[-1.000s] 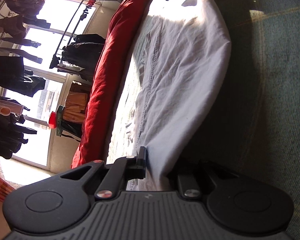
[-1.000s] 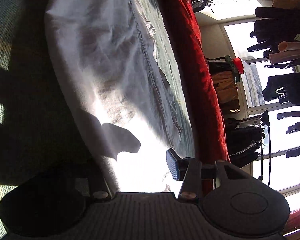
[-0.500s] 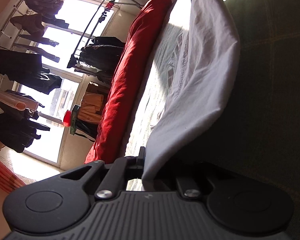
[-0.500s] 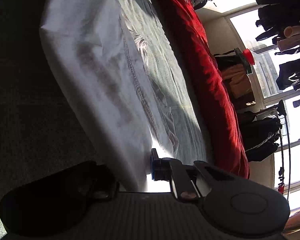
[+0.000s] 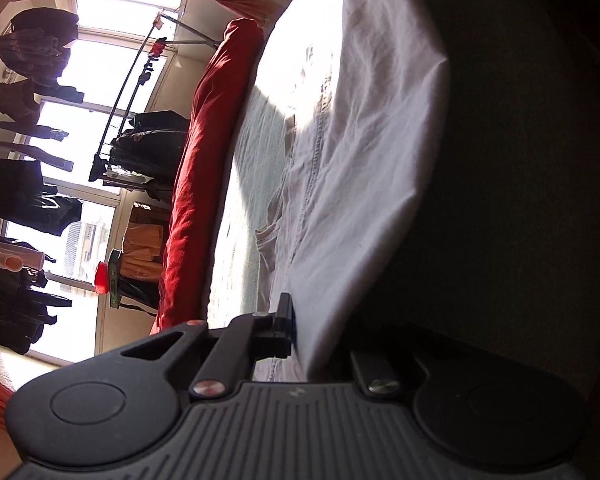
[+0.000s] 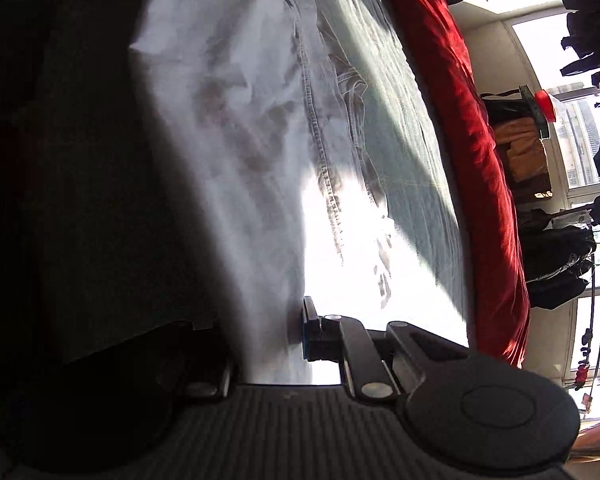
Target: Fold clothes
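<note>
Left tongs (image 5: 300, 336): pressed together on a corner of the pale grey-white cotton garment (image 5: 364, 152); one black finger (image 5: 286, 320) is seen against the cloth, the other is hidden under the fold.
Right tongs (image 6: 276, 332): likewise pinched on the same pale garment (image 6: 236, 128), with a black, blue-edged finger (image 6: 310, 330) pressed to the fabric and the opposite finger lost in shadow.
Garment position: the cloth is held at two near corners and stretches away from both tongs, its far part lying on the bed; a stitched seam (image 5: 316, 168) is seen running along its length.
Garment light: a bright patch of sun (image 6: 340, 248) falls across the cloth close to the right tongs.
Bed cover: a grey-green woven bedspread (image 5: 248, 184) is seen beside and under the garment.
Red bedding: a long red quilted roll (image 5: 196, 184) lies along the far edge of the bed, just beyond the bedspread.
Background: a metal clothes rack (image 5: 128, 96) hung with dark garments (image 5: 148, 144) stands before bright windows (image 5: 96, 76), well apart from the bed.
</note>
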Motion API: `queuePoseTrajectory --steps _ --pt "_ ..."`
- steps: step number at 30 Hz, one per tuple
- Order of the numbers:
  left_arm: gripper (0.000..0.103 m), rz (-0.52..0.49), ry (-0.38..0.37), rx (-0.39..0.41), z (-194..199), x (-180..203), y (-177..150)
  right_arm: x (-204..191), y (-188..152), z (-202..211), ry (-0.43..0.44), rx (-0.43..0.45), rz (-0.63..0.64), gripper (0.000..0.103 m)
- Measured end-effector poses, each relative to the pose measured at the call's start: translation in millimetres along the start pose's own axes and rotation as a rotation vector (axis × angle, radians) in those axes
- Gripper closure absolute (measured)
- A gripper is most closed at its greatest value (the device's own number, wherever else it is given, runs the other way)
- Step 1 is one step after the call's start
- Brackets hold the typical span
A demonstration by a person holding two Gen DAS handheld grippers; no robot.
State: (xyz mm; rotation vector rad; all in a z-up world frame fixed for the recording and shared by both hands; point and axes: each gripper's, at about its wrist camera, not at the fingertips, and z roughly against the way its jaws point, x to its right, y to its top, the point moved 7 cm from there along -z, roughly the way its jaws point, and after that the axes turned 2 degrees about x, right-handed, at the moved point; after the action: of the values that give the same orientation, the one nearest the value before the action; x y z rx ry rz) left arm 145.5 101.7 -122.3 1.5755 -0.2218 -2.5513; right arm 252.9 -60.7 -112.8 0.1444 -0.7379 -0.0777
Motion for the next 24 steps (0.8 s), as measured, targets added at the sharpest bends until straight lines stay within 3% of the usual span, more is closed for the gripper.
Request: queuePoseTrajectory --steps 3,6,10,14,19,24 --pt "0.098 0.006 -0.020 -0.004 7.6 8.0 0.7 -13.6 -5.6 -1.0 0.001 -0.014 0.002 0.089" --pt "0.094 0.010 -0.055 -0.036 13.4 20.5 -3.6 -23.5 -12.5 -7.9 0.026 -0.023 -0.008 0.073" --pt "0.090 0.106 -0.137 -0.073 32.1 17.3 -16.2 -28.9 -29.4 0.2 0.039 -0.030 -0.041 0.067" --pt "0.090 0.256 -0.210 -0.105 50.9 -2.2 -26.9 -19.1 -48.6 20.1 0.123 -0.032 -0.128 0.058" --pt "0.090 0.491 -0.181 -0.064 57.2 -57.6 -22.2 17.4 -58.5 46.6 0.184 0.021 -0.289 0.054" --pt "0.090 0.518 -0.150 0.003 52.1 -77.6 -0.7 53.4 -48.2 60.8 0.203 0.136 -0.415 0.048"
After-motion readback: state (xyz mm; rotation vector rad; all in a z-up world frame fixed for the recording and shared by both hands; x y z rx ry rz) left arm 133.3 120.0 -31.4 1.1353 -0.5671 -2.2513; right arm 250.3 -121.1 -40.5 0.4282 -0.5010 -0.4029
